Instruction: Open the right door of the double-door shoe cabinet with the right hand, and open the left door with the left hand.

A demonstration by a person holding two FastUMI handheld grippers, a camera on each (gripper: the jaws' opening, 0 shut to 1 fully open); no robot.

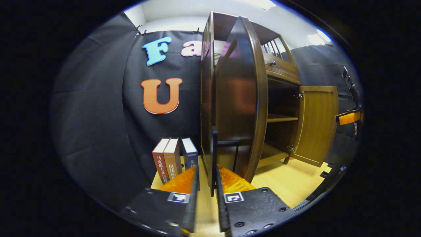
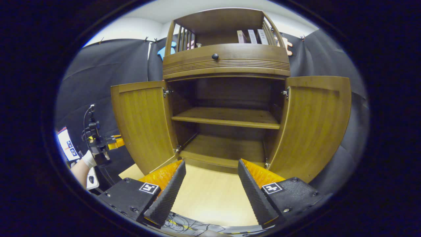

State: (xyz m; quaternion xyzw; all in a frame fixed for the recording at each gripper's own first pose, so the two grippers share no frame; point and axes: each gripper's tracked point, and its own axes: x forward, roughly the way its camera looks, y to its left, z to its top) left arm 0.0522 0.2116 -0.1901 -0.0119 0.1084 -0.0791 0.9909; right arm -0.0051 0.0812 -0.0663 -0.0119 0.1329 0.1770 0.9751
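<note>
- Left gripper (image 1: 207, 184) is clamped on the thin dark handle (image 1: 214, 158) of the left door (image 1: 240, 98); both fingers press its upright bar, the door seen edge-on just ahead.
- Right gripper (image 2: 210, 184) hangs released, fingers spread wide with nothing between them, in front of the cabinet (image 2: 227, 62) and apart from it.
- Cabinet stands on a pale wooden floor (image 2: 210, 194) against black cloth — both doors are swung out, the right door (image 2: 312, 125) about square to the front.
- Inside, dark and bare, a shelf (image 2: 227, 117) crosses the middle above a bottom board (image 2: 223, 148).
- Above the opening sits a ribbed drawer front with a round knob (image 2: 215, 56); over that, an open railed top holds a few books (image 2: 252, 36).
- Three more books (image 1: 174, 158) stand upright on the floor beside the cabinet's left wall, near the left gripper.
- From the right gripper view, a gloved hand (image 2: 89, 159) shows at far left, holding the left gripper beside the left door.
</note>
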